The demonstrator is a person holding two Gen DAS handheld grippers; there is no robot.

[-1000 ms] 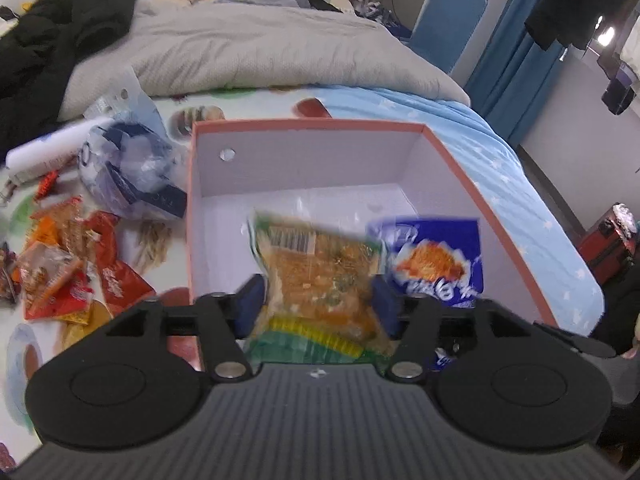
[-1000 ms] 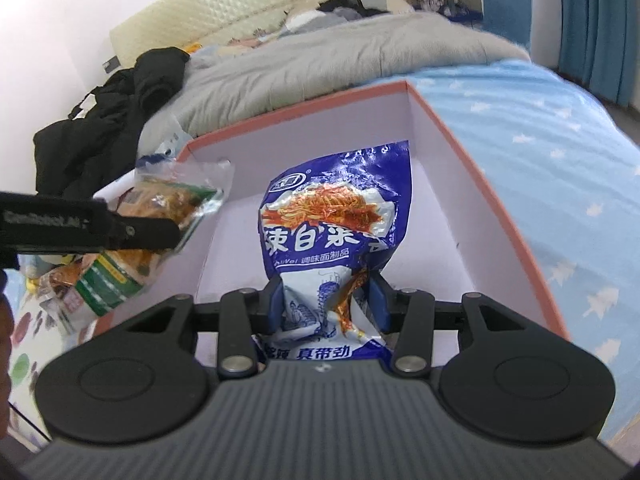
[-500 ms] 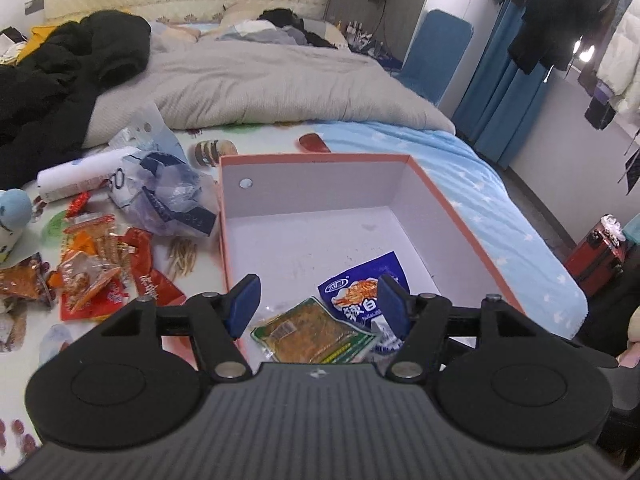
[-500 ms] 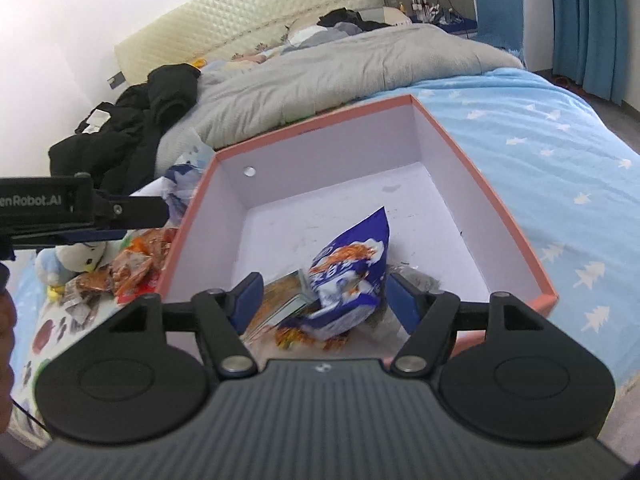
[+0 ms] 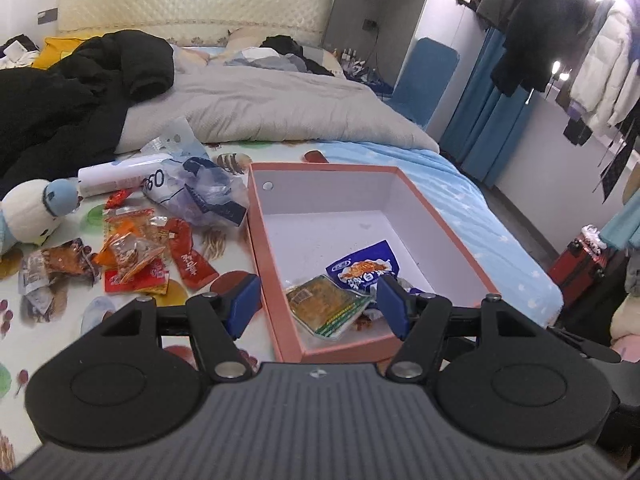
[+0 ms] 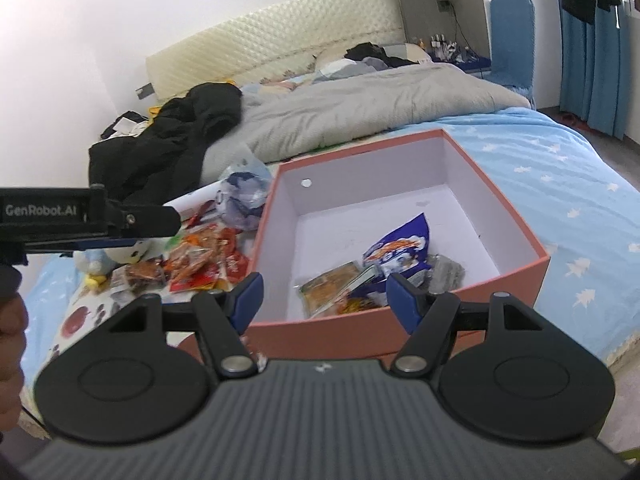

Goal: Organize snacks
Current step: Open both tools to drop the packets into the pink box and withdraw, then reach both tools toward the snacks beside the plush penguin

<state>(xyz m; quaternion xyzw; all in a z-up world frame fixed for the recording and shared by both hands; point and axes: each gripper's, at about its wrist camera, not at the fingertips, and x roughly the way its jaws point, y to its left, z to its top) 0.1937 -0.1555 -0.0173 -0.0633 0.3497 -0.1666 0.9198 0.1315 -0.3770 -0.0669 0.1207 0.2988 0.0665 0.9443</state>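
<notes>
**Both tongs free, more packets wait beside the box**

Both tongs stand wide with nothing between them: the left tongs (image 5: 316, 300) and the right tongs (image 6: 322, 300) hang above the near edge of the pink box (image 5: 256, 216). The jaws of the right one have just been opening, and the blue packet (image 6: 400, 248) now lies loose in the box, partly on the orange-green packet (image 5: 324, 304), in the lower middle of both frames.

We judge the step in hand is to go back for more snacks. The pile of red and orange packets (image 5: 136, 256) lies on the bed sheet at the left of the left view, just beside the box wall. To do this well, we should bring one pair of tongs low over a single packet that lies on top, grip it at a flat edge and not at the puffed middle, and lift it over the wall. Something grey (image 6: 444, 272) lies near the blue packet; we cannot tell what it is.
</notes>
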